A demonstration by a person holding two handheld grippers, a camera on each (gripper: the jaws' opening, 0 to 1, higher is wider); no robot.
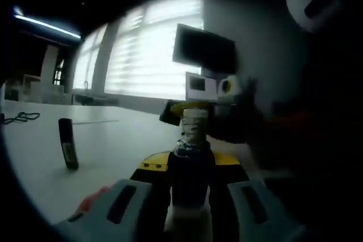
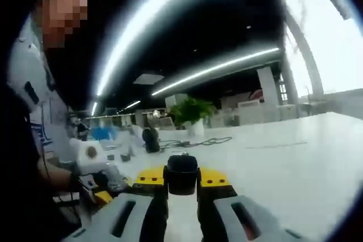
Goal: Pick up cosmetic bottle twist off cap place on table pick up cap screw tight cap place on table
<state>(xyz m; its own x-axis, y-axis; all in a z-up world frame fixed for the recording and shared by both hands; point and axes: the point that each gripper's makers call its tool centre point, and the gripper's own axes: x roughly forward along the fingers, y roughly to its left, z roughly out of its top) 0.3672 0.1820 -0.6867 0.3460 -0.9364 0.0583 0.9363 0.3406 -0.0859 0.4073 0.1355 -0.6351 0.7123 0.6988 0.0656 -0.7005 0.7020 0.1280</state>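
Observation:
My left gripper [image 1: 191, 182] is shut on a dark cosmetic bottle [image 1: 191, 168], which stands upright between the yellow-tipped jaws. Its pale threaded neck [image 1: 194, 124] is bare. Just behind the neck, blurred, the right gripper [image 1: 186, 109] comes in from the right. In the right gripper view my right gripper [image 2: 181, 181] is shut on the small black cap [image 2: 181, 175], held above the white table [image 2: 295, 157]. The left gripper [image 2: 93, 160] appears at the lower left of that view, close to the person.
A slim black object [image 1: 68, 143] stands on the white table [image 1: 113, 140] to the left, with a dark cable [image 1: 20, 117] farther back. Across the room are a potted plant [image 2: 193, 111], a cable [image 2: 195, 141] and a dark round object [image 2: 150, 139]. A person's body [image 2: 28, 140] is at the left.

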